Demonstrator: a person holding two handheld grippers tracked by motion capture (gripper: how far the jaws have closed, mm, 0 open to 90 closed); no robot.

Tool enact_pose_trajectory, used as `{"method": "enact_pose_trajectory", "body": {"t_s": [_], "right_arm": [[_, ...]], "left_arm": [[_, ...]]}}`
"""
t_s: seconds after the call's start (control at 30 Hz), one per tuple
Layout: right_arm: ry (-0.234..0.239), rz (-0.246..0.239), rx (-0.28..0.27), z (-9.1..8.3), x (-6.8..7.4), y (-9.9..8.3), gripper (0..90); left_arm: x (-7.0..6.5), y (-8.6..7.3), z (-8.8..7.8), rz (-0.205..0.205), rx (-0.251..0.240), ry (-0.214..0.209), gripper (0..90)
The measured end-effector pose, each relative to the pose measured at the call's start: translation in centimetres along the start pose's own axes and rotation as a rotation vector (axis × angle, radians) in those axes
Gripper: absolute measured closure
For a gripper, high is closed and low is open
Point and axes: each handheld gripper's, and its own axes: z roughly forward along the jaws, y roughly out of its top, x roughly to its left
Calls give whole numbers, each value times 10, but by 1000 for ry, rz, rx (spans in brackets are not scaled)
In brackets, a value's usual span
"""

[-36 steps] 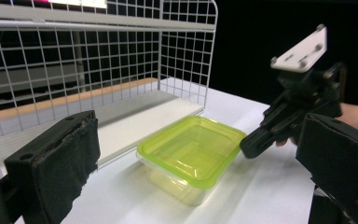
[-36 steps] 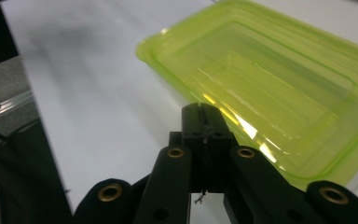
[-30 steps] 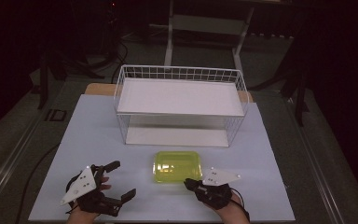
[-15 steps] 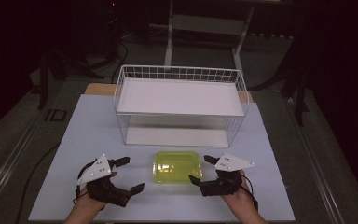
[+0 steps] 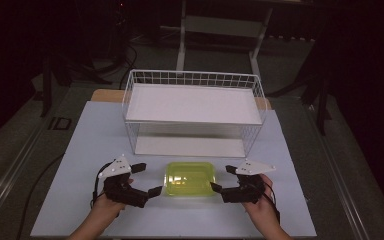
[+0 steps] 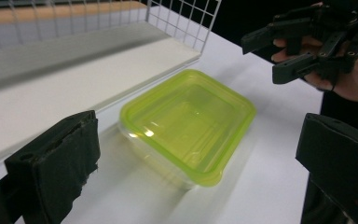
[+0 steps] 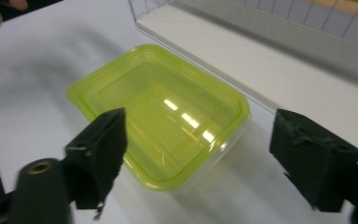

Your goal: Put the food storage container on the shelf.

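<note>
Container (image 5: 190, 178) with the yellow-green lid is sitting flat on the white counter (image 5: 80, 150), just in front of the wire rack (image 5: 192, 112). The left tool (image 5: 147, 180) and the right tool (image 5: 221, 180) are flanking it on either side, each with its jaws standing apart and nothing between them; the right tool's jaws have just been opening. Neither tool is touching the container.

The clear base and glossy lid are looking slick, so a pinch on the thin rim alone is likely to slip or pop the lid loose. If one tool is pushing before the other, the light container is likely to slide across the smooth counter or turn.

Farther off, the rack's lower opening is looking low, so a tilted lift risks striking the wire front or the upper shelf (image 5: 192, 102).
</note>
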Motion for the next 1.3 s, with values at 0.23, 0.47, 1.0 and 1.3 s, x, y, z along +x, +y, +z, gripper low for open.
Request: {"method": "enact_pose_trajectory", "body": {"t_s": [0.23,0.47,1.0,1.3], "right_arm": [[49,180,70,4,-14,4,131],[79,388,135,18,-24,3,149],[131,631,211,44,-39,-10,520],[121,614,209,43,-35,-13,731]], "left_arm": [[8,3,18,-152,64,-10,3],[21,1,27,-371,130,-32,3],[34,-19,52,-572,251,28,463],[28,-19,56,-573,233,4,717]]}}
